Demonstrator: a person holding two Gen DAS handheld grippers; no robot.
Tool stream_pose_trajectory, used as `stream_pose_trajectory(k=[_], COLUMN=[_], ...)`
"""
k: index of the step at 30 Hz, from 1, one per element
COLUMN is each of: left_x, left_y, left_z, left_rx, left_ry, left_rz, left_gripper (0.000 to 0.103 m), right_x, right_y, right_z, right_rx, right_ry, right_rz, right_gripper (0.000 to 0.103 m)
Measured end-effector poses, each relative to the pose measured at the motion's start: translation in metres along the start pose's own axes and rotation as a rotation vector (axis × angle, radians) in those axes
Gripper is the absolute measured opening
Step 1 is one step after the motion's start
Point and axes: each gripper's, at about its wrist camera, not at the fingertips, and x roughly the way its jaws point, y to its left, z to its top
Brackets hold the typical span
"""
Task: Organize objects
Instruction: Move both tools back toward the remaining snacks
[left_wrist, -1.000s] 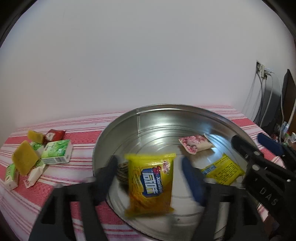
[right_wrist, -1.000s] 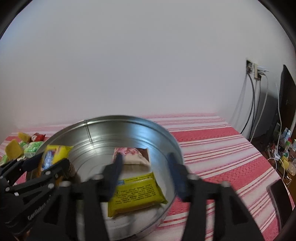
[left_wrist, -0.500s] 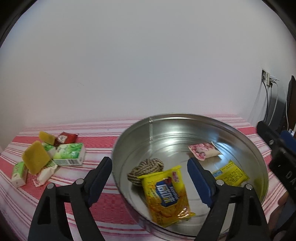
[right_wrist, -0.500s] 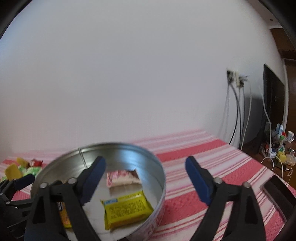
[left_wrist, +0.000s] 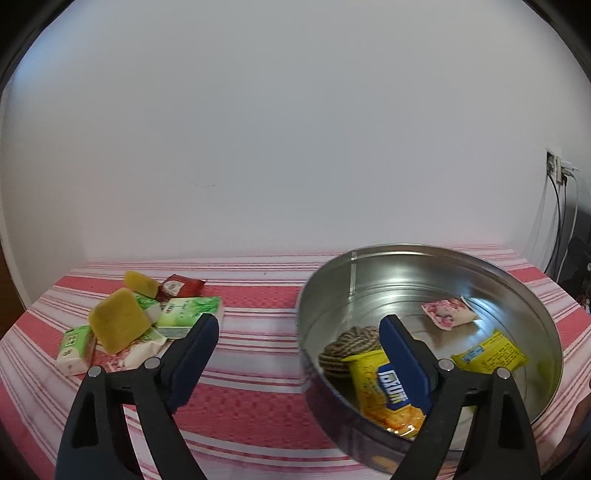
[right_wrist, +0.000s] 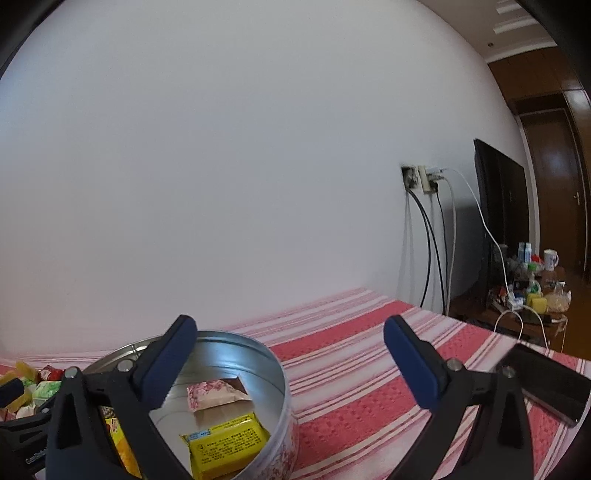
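A round metal tin (left_wrist: 517, 280) stands on the red striped cloth. In it lie a yellow and blue snack packet (left_wrist: 384, 391), a coil of rope (left_wrist: 351, 345), a pink packet (left_wrist: 448, 312) and a small yellow packet (left_wrist: 489, 356). My left gripper (left_wrist: 299, 343) is open and empty, above the tin's left rim. My right gripper (right_wrist: 288, 354) is open and empty, over the tin's right rim (right_wrist: 284, 384). The pink packet (right_wrist: 216, 395) and small yellow packet (right_wrist: 229, 441) show there too.
A pile of loose items lies left of the tin: yellow sponges (left_wrist: 118, 325), green and white packs (left_wrist: 188, 312), a red sachet (left_wrist: 179, 286). A black phone (right_wrist: 550, 384) lies on the cloth at right. Cables and a dark screen (right_wrist: 498, 221) stand past the table's right end.
The yellow and blue packet left my left gripper and now lies in the tin. The left gripper swung left; the right gripper opened wide and swung right.
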Motion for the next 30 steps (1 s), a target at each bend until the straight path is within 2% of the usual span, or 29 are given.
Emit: stream_pose_trajectory(k=[4,9,16,21,30], left_x=[-0.007,-0.01,-0.011,-0.009,-0.002], left_y=[0.016,0.033,0.056,0.08,0.135], left_z=[-0.001,-0.003,-0.005,-0.006,-0.008], left_rx=[-0.036,-0.068,-0.05,-0.044,-0.092], left_ry=[-0.031,-0.034,-0.011,0.004,0.039], left_rz=[0.0,-0.003,0.028,0.07,0.132], left_gripper=[0.09,0.09,0.09,0.09,0.09], right_x=[-0.001,-0.007,-0.016,-0.025,-0.046], right_y=[0.0,0.008,0.016,0.038,0.091], right_z=[-0.004,-0.007,-0.012,-0.018,-0.028], right_rx=[0.013,-0.012,0.0,-0.015,-0.066], right_ry=[0.034,0.034,0.066,0.102,0.104], right_rz=[0.007,-0.006,0.01,0.058,0.158], right_gripper=[0.103,0.103,0.103,0.103,0.103])
